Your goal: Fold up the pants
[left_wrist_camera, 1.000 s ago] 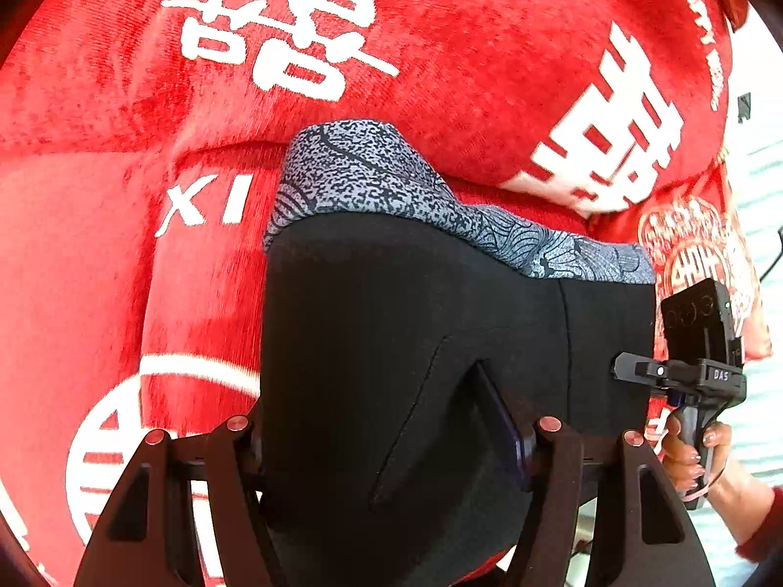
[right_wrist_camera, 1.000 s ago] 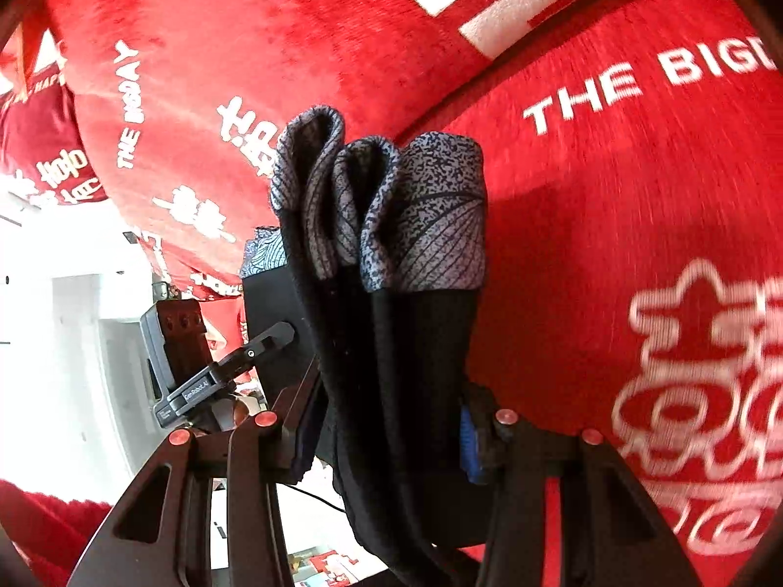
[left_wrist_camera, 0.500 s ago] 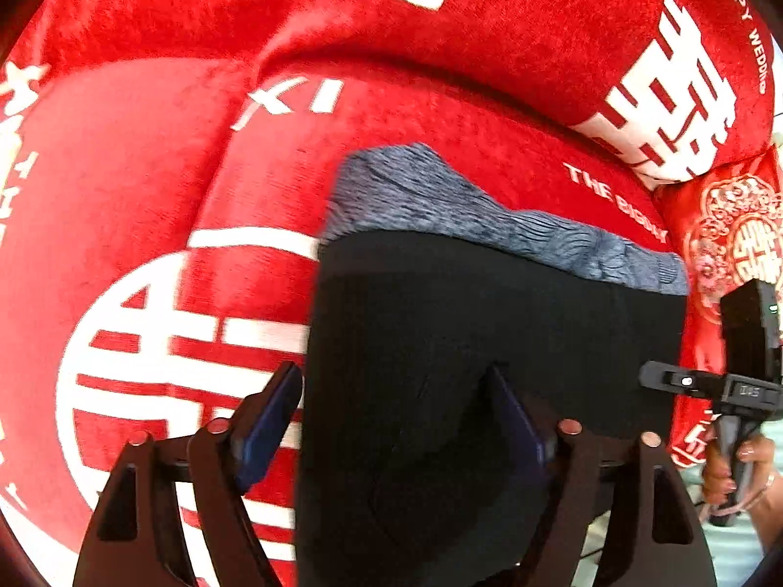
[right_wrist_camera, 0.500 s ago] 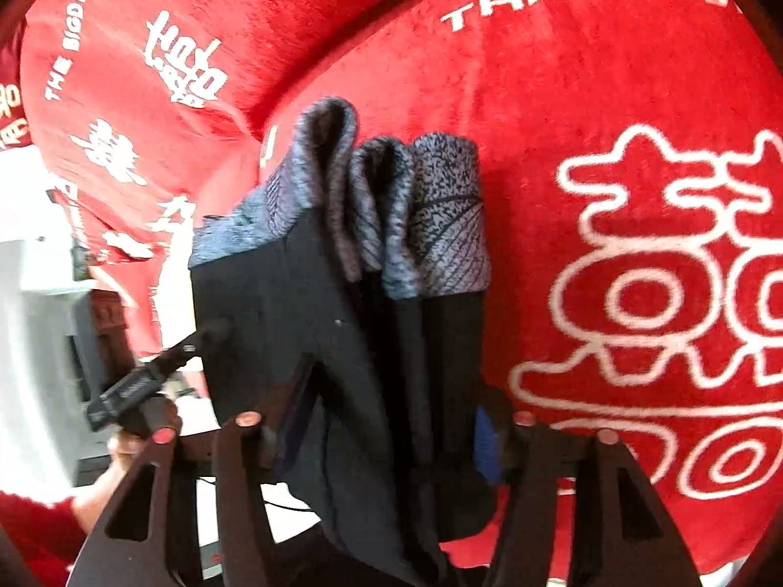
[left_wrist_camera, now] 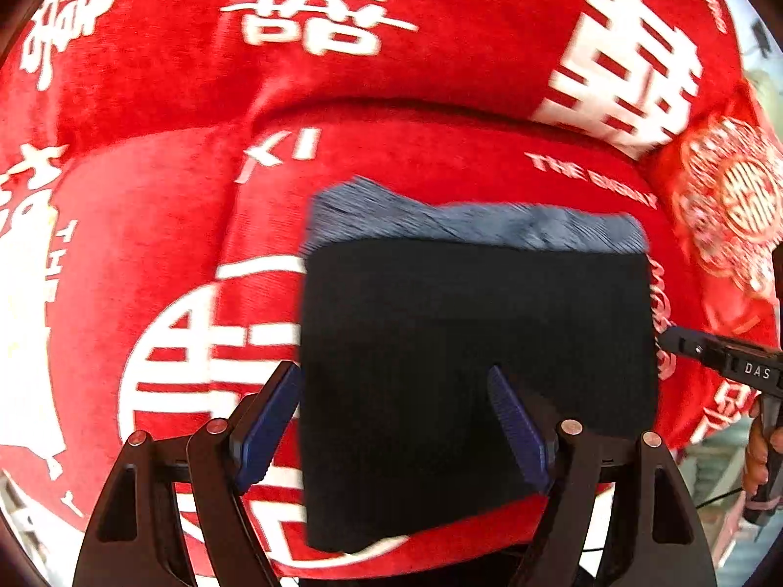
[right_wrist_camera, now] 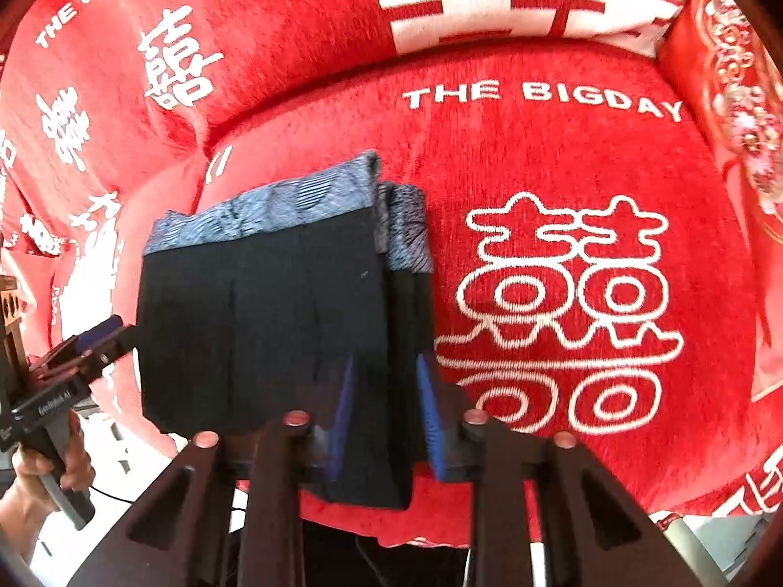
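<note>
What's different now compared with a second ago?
The left gripper has let go of the folded pants; its fingers stand apart. The bundle went from dangling to lying on the red cushion. The right gripper is closing around the folded edge. The pants stay folded.

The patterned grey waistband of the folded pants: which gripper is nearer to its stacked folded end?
Right. The right gripper straddles the pants just below the stacked waistband layers, jaws closing; the left gripper stands open at the opposite edge.
</note>
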`<state>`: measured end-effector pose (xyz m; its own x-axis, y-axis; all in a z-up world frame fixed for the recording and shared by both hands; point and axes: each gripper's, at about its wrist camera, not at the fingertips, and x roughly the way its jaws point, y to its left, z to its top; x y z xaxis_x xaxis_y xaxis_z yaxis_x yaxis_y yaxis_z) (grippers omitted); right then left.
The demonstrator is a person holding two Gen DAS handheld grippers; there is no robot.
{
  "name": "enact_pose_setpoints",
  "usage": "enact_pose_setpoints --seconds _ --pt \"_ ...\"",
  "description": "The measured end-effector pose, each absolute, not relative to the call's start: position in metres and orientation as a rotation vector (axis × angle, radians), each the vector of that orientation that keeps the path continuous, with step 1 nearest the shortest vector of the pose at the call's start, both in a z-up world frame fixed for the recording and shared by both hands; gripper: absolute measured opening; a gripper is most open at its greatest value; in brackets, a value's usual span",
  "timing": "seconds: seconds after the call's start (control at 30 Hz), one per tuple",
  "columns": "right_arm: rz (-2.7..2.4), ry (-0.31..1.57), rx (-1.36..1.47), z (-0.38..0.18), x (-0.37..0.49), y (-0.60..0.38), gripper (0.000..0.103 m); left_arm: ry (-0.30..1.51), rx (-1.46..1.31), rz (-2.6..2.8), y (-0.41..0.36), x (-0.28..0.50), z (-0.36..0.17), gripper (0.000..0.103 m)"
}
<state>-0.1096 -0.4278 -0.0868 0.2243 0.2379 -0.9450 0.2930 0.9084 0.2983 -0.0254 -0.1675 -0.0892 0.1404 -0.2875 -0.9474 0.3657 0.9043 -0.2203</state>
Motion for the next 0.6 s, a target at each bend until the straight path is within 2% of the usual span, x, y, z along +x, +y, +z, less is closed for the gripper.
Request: enact_pose_setpoints --seconds 0.3,0.37,0.53,0.6 --pt "-0.056 1.446 0.415 -0.116 -0.116 -0.406 0.028 1.371 0.21 -0.472 -0.191 -0.039 -0.121 0.08" --pt "-0.088 1.463 0.423 -0.114 -0.12 -0.41 0.033 1.369 0.229 -0.466 -0.194 -0.041 -0.118 0.08" --pt "-0.154 1.493 0.503 -0.102 -0.145 -0.423 0.035 1.396 0.267 -0.423 -0.189 -0.049 -0.108 0.08" --pt "-0.172 1.492 0.512 -0.094 -0.155 -0.421 0.042 1.388 0.28 -0.408 -0.185 -0.053 -0.102 0.08"
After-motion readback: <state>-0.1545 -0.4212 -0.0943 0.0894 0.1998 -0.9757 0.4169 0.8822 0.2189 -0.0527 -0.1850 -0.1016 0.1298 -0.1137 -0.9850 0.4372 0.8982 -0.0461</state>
